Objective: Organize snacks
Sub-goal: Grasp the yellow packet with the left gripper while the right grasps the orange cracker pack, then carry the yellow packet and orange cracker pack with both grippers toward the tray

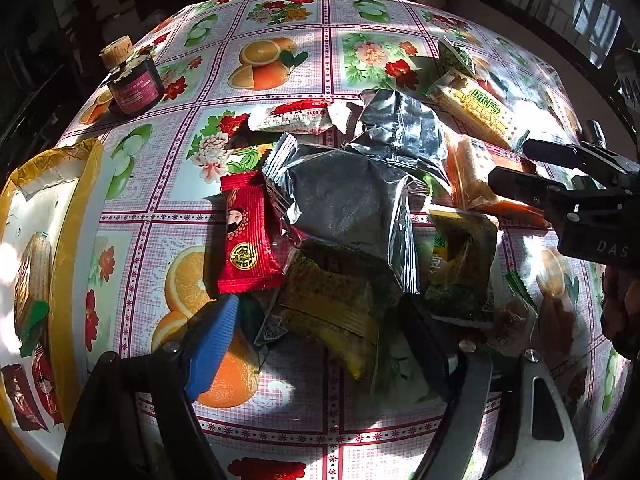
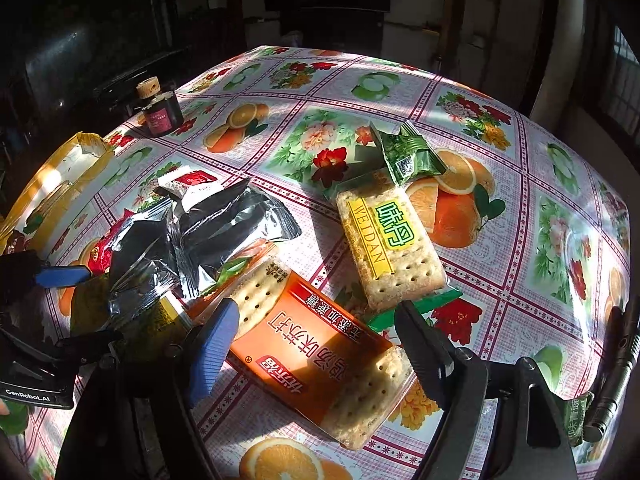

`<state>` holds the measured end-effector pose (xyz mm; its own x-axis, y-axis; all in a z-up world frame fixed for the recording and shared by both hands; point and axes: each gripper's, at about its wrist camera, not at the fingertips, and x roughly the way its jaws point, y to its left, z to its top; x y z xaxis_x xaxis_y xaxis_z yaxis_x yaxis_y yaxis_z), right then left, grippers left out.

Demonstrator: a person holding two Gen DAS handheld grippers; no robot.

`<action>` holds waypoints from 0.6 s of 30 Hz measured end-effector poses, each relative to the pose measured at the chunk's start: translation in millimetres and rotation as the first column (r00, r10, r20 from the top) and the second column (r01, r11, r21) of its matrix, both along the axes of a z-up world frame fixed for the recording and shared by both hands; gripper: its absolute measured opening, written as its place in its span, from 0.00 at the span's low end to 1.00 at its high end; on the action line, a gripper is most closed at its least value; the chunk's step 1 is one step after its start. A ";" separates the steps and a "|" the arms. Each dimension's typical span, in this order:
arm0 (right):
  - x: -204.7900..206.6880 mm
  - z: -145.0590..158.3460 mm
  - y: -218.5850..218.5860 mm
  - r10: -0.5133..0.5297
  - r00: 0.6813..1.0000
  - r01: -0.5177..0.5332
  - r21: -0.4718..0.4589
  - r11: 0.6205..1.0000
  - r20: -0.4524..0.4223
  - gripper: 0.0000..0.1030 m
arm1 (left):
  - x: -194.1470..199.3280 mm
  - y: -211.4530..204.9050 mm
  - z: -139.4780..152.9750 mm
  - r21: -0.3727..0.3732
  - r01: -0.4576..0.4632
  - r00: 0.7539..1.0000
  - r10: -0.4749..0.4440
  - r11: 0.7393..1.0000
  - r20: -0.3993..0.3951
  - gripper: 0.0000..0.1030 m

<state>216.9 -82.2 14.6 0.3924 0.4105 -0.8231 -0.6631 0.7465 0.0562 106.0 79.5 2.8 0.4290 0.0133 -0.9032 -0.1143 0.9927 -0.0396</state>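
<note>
A heap of snack packs lies on the fruit-and-flower tablecloth. My left gripper is open and points down over a yellow-olive pack; its blue pad sits just below a red pack. Crumpled silver packs top the heap. My right gripper is open and straddles an orange cracker pack that lies flat on the table. Just beyond it lie a yellow-labelled cracker pack and a small green pack. The right gripper shows at the heap's right side, the left gripper at its left.
A yellow-edged cardboard box with a few packs inside stands at the left. A dark bottle with a cork stands at the far left. A black torch-like tube lies at the right edge. The table's rim curves close behind.
</note>
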 end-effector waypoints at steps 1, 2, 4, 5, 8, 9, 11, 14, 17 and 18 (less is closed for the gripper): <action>-1.4 -1.0 -0.6 0.016 1.000 -0.016 0.004 1.000 -0.017 0.82 | 0.0 1.8 0.4 -0.008 0.000 1.000 0.000 1.000 0.003 0.78; -5.8 -2.8 -0.6 0.029 0.999 -0.030 -0.008 1.000 -0.022 0.82 | 0.1 3.5 1.0 -0.013 -0.002 1.000 0.002 1.000 0.005 0.75; -13.7 -11.2 3.8 0.045 0.998 -0.048 -0.073 0.996 -0.037 0.81 | 0.3 5.1 2.2 -0.005 -0.002 1.000 0.002 1.000 0.011 0.66; -19.2 -15.7 6.8 0.055 0.997 -0.060 -0.100 0.993 -0.048 0.80 | -0.1 5.5 3.0 -0.004 0.001 1.000 -0.001 1.000 0.015 0.58; -35.8 -12.1 10.5 0.078 0.996 -0.082 -0.077 0.994 -0.051 0.68 | -0.7 8.7 5.0 -0.026 0.009 1.000 -0.008 1.000 0.023 0.47; -38.3 -11.1 11.8 0.071 0.996 -0.075 -0.071 0.995 -0.053 0.59 | -0.7 10.0 5.3 -0.033 0.010 1.000 -0.009 0.999 0.027 0.45; -42.1 -11.2 14.8 0.055 0.997 -0.058 -0.059 0.997 -0.056 0.56 | -0.3 10.5 5.9 -0.035 0.012 1.000 -0.011 0.999 0.028 0.44; -46.6 -9.9 12.0 -0.006 0.997 0.005 -0.009 1.000 -0.072 0.55 | -2.2 8.1 6.1 -0.022 0.024 0.999 -0.024 0.999 0.029 0.42; -55.8 -6.9 1.6 -0.056 0.993 0.063 0.065 0.996 -0.106 0.55 | -6.8 9.3 6.8 -0.014 0.023 0.999 -0.022 1.000 0.032 0.40; -60.5 -5.3 -2.4 -0.068 0.992 0.078 0.089 0.993 -0.110 0.55 | -8.7 10.8 7.3 -0.015 0.016 0.999 -0.016 1.000 0.032 0.40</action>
<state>156.5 -84.6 9.4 0.3358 0.4610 -0.8214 -0.5936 0.7806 0.1954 97.3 90.3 10.1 0.4577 -0.0078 -0.8891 -0.0970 0.9936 -0.0587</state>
